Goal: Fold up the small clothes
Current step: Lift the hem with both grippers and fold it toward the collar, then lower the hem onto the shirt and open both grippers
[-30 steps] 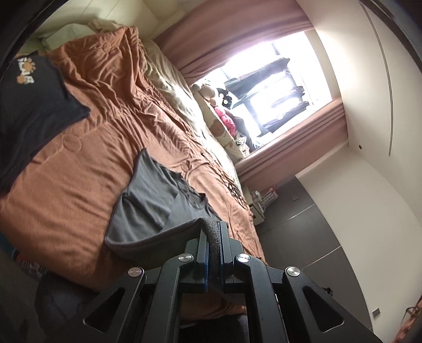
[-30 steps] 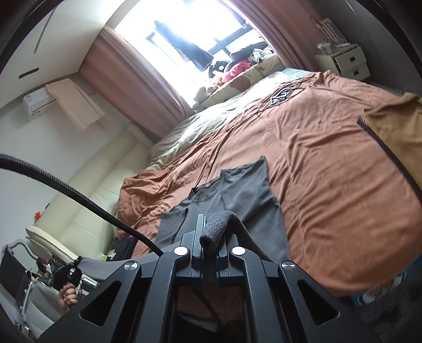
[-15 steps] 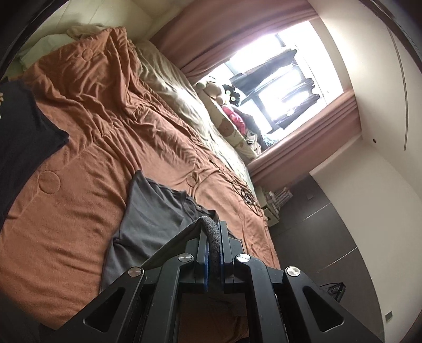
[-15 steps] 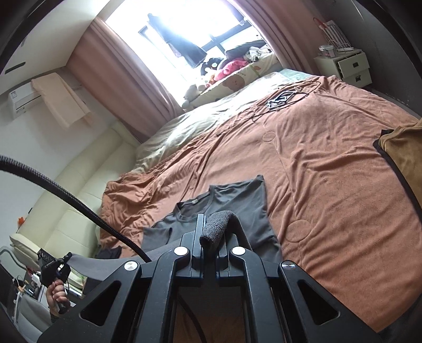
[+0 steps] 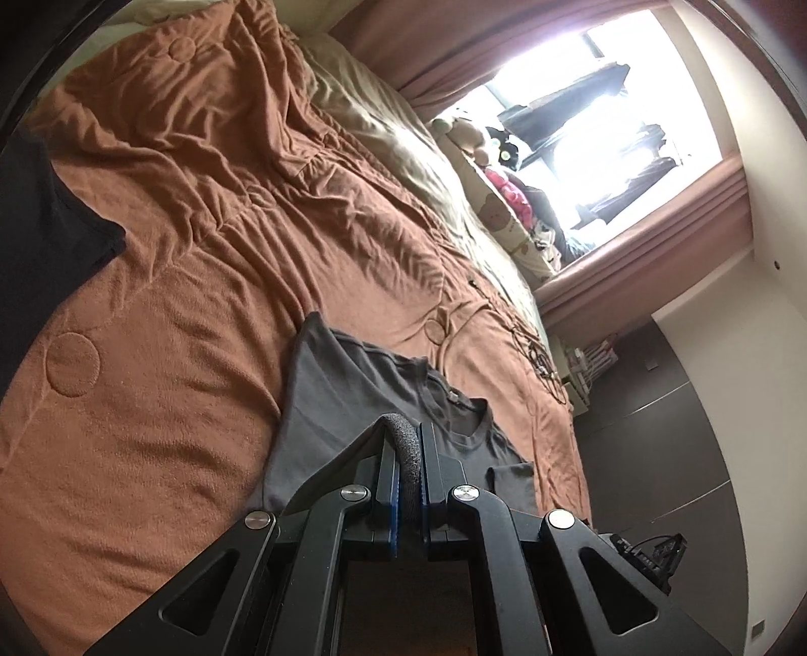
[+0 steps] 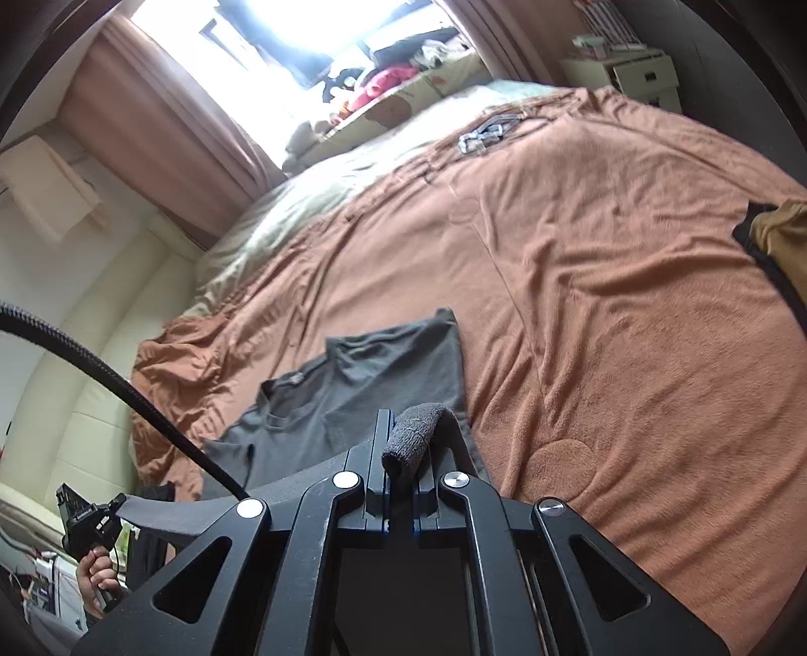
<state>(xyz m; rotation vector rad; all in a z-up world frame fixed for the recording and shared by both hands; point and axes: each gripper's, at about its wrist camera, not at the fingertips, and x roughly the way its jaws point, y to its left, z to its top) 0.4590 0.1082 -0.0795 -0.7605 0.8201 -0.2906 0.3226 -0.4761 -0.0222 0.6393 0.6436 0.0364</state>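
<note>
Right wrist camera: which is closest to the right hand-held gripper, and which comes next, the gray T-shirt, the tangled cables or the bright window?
From the right hand-held gripper:
1. Gray T-shirt, pinched in its closed jaws, spread just ahead.
2. Tangled cables, far across the brown blanket.
3. Bright window, beyond the bed at the top.

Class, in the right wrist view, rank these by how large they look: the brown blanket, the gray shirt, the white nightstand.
1. Brown blanket
2. Gray shirt
3. White nightstand, though it stands farthest from the camera, so it looks smaller than it is.
</note>
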